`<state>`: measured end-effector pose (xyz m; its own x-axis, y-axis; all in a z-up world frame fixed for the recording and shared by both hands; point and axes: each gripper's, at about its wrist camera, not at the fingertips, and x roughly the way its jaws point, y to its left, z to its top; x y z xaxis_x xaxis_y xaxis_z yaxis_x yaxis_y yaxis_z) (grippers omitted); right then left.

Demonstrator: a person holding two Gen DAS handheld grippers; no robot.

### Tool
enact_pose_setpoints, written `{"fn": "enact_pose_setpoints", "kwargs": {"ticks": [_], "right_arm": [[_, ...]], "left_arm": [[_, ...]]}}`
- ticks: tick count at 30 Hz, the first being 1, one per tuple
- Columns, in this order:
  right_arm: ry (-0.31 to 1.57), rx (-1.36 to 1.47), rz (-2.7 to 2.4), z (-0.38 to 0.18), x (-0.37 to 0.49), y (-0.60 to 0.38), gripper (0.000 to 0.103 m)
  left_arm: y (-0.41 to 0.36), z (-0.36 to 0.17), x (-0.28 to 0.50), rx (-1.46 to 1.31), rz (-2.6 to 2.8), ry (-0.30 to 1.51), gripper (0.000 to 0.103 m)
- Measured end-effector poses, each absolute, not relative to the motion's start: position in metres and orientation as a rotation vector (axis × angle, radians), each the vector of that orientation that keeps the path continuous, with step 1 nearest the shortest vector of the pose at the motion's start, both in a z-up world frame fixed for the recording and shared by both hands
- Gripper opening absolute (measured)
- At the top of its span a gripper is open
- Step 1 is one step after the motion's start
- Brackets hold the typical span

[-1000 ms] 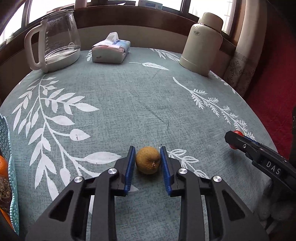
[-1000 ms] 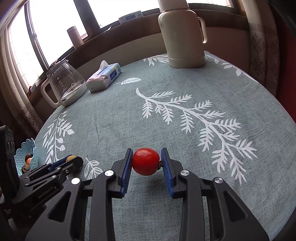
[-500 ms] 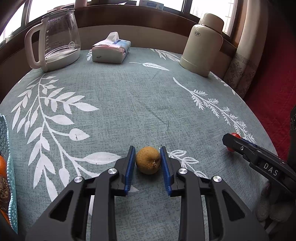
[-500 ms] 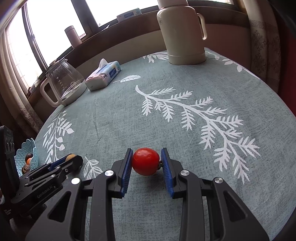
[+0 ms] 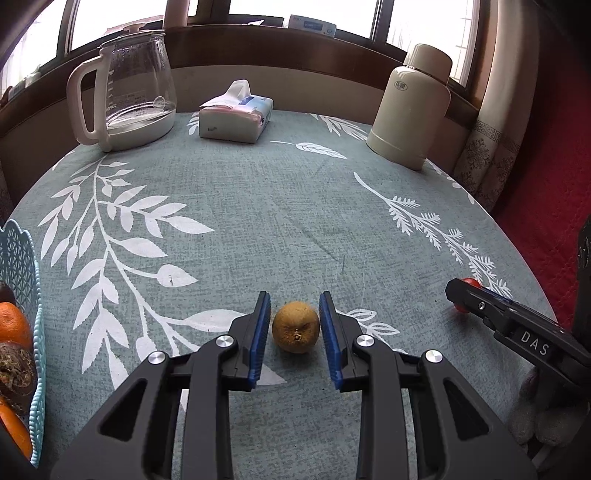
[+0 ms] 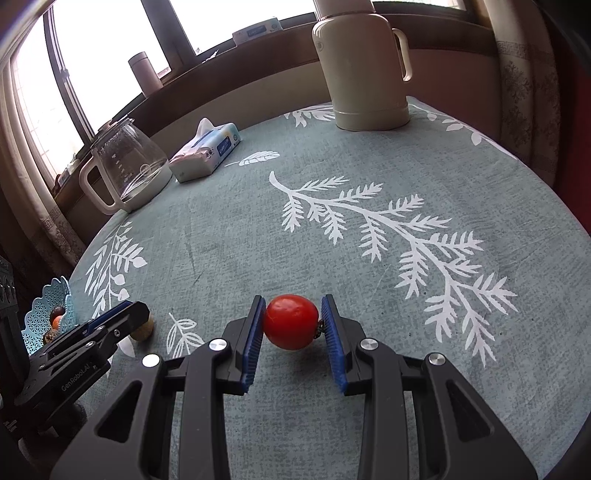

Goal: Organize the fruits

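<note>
Fruit stock: your blue basket (image 5: 22, 258) at the table's left edge holds several pieces, while near the front edge your left gripper (image 5: 295, 328) brackets the brown fruit (image 5: 295, 327), fingers apart, and your right gripper (image 6: 291, 325) pinches the red tomato (image 6: 291, 321), both unbasketed.

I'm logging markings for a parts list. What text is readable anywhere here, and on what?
"DAS": on the right gripper, seen from the left wrist.
"GenRobot.AI": on the left gripper, seen from the right wrist.
Glass kettle, flask badge, tissue pack, windowsill box: print too small or blurred.
</note>
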<state>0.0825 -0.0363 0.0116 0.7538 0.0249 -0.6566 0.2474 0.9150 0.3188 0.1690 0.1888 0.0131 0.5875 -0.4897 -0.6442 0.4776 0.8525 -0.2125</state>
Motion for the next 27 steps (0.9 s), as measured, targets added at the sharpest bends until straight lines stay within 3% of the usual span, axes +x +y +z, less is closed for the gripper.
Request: {"fn": "enact_pose_setpoints", "kwargs": {"ticks": [13, 27], "right_arm": [[0.685, 0.388, -0.138, 0.016, 0.078, -0.035, 0.032], [0.67, 0.385, -0.145, 0.018, 0.076, -0.035, 0.032]], "left_arm": [[0.233, 0.06, 0.151, -0.082, -0.505, 0.629, 0.028], [0.352, 0.064, 0.143, -0.098, -0.246, 0.598, 0.028]]}}
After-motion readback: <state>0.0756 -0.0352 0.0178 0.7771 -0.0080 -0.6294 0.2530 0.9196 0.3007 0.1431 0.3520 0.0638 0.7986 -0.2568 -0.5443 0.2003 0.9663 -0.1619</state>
